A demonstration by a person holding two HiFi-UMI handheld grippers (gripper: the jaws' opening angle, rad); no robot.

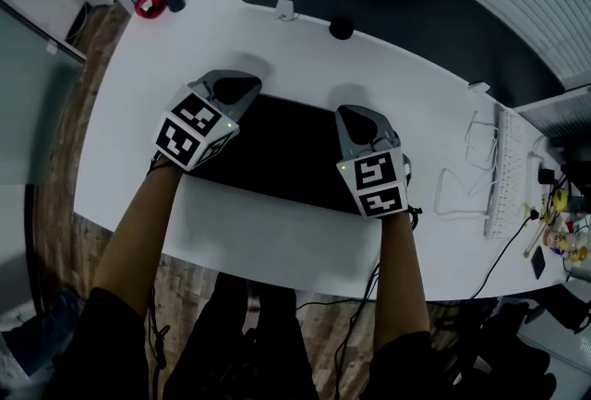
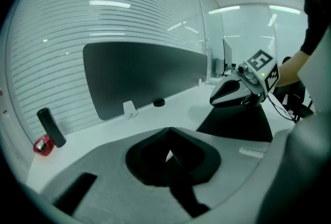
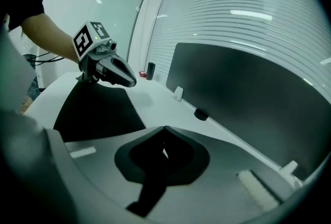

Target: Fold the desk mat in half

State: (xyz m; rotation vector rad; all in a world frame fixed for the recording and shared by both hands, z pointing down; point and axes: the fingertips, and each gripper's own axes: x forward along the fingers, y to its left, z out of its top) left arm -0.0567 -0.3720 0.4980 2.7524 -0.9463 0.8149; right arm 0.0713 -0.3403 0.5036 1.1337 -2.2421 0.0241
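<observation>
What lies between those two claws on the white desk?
The black desk mat fills that stretch, from the left gripper to the right gripper, each shut on a far corner. The head view shows it.

Black sleeves (image 1: 102,343), grey left gripper (image 1: 251,90), right gripper (image 1: 346,116), marker cubes (image 1: 194,130)

Desk mat (image 1: 277,153): black, matt, smooth sheet. Table (image 1: 277,241): white, smooth, with a faint sheen. Floor (image 1: 60,158) at the frame's left: brown wood-grain planks.

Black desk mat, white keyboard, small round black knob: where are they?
Black desk mat (image 1: 277,158): head view, bare middle.
White keyboard (image 1: 501,172): head view, middle keys.
Small round black knob (image 1: 342,29): head view, top.
</observation>
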